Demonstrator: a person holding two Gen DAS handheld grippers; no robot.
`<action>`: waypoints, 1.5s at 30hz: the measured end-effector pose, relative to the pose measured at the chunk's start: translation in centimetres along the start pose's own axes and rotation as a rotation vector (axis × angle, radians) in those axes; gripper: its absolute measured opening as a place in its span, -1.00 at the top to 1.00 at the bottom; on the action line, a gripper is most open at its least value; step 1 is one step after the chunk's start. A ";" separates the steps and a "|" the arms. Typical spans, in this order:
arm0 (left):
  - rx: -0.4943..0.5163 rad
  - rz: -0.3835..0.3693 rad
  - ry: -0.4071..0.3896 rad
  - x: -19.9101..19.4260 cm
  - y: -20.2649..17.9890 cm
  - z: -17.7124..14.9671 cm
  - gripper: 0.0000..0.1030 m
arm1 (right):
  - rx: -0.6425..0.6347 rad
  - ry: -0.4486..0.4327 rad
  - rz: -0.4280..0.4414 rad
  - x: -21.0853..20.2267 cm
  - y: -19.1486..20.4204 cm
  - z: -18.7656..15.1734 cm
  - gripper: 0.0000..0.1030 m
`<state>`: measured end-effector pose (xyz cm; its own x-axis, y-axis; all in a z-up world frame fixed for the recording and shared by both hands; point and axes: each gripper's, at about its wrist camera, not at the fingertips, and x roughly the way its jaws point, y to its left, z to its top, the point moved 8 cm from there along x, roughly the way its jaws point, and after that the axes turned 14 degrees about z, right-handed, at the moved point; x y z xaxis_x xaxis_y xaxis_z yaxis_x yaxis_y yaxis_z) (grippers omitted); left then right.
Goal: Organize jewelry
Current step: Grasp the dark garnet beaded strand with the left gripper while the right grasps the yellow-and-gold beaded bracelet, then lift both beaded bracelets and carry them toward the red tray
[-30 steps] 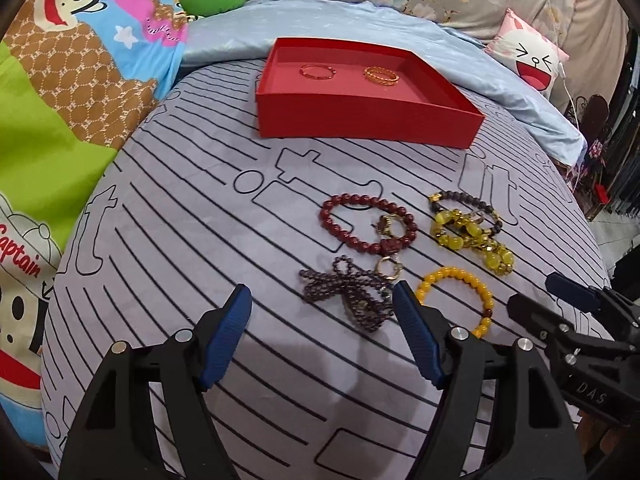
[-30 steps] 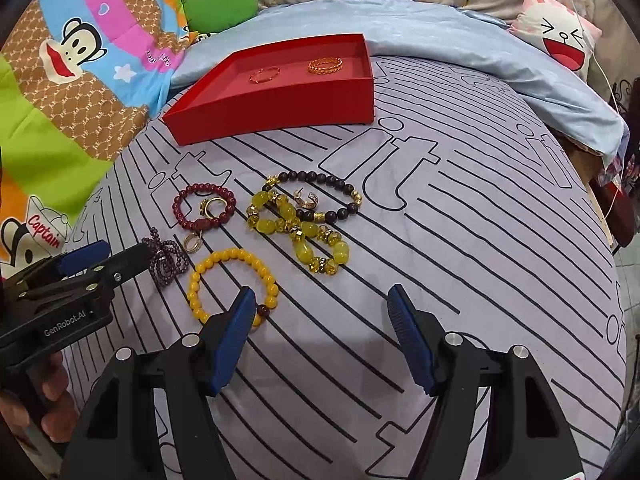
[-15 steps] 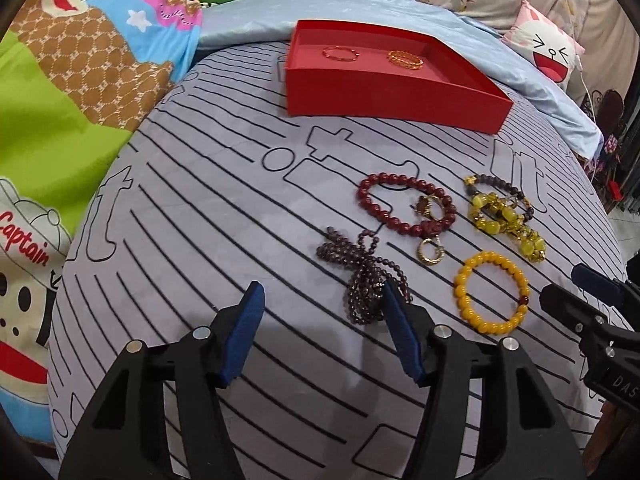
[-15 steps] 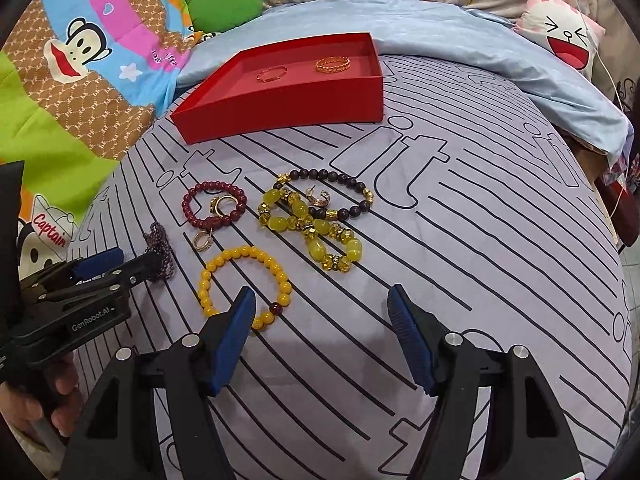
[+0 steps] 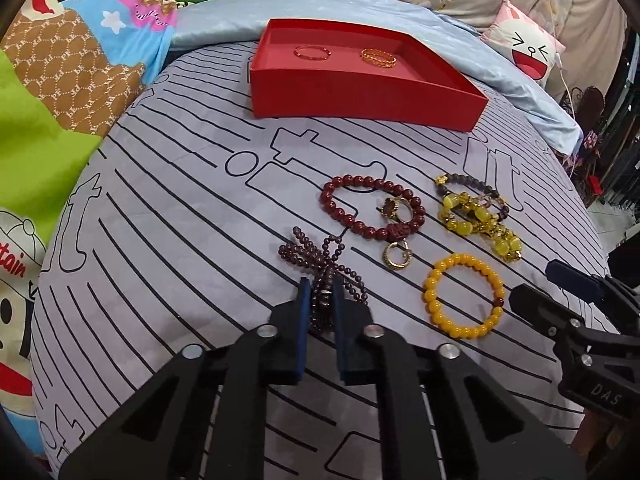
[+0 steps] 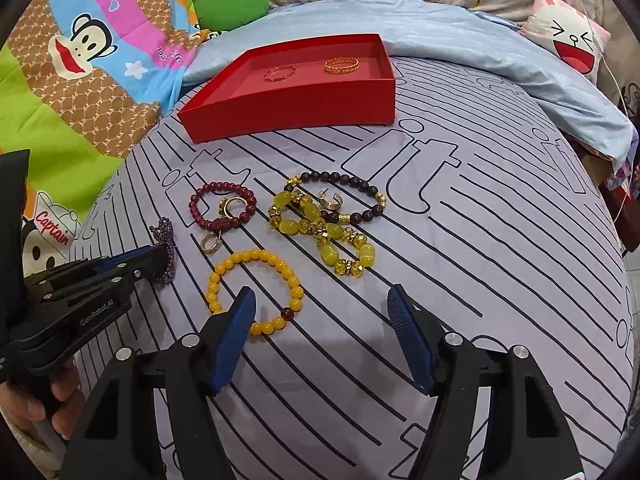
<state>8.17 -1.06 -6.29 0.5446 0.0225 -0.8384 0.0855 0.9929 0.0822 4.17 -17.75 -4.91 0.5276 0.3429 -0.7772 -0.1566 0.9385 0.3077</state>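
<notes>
My left tongs (image 5: pixel 320 292) are closing on the dark purple bead string (image 5: pixel 322 266). The blue pads (image 5: pixel 304 308) squeeze it from both sides, and the rest of the string spreads out on the bed (image 5: pixel 160 208) just past the tips. A hand (image 6: pixel 36 408) holds the handle of those tongs at the near left edge of the bed.

My right tongs (image 6: pixel 320 316) are spread wide with nothing between them. They hang over the gray striped sheet near the front edge. The left pad (image 6: pixel 236 320) covers a bit of the orange bead bracelet (image 6: pixel 252 292), and I cannot tell if it touches it.

A little farther in, just past the string, lies the dark red bead bracelet (image 6: pixel 222 208). One gold ring (image 6: pixel 230 206) sits inside it and another gold ring (image 6: pixel 211 242) lies just by its near side. Beside it on the right is the yellow stone bracelet (image 6: pixel 320 232). It lies partly on top of the black bead bracelet (image 6: pixel 348 196), and a small gold earring (image 6: pixel 330 200) rests inside that loop.

Farther back, toward the far edge of the bed, stands the red tray (image 6: pixel 288 112). In it are a thin gold bangle (image 6: pixel 280 73) and a wider gold bangle (image 6: pixel 341 65), side by side and apart.

Behind the tray lies a light blue blanket (image 6: pixel 440 28). A bright cartoon quilt (image 6: pixel 80 72) covers the far left corner. A pink pillow with a laughing face (image 6: pixel 572 44) sits at the far right corner.
</notes>
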 end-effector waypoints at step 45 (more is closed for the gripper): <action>-0.023 -0.021 0.000 0.0 -0.1 0.5 0.87 | -0.021 0.005 0.064 2.0 0.2 3.0 0.83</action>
<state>8.54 -1.25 -6.03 0.5428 0.0012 -0.8399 0.0783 0.9956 0.0520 7.67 -17.06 -4.73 0.5120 0.4023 -0.7590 -0.2075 0.9153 0.3452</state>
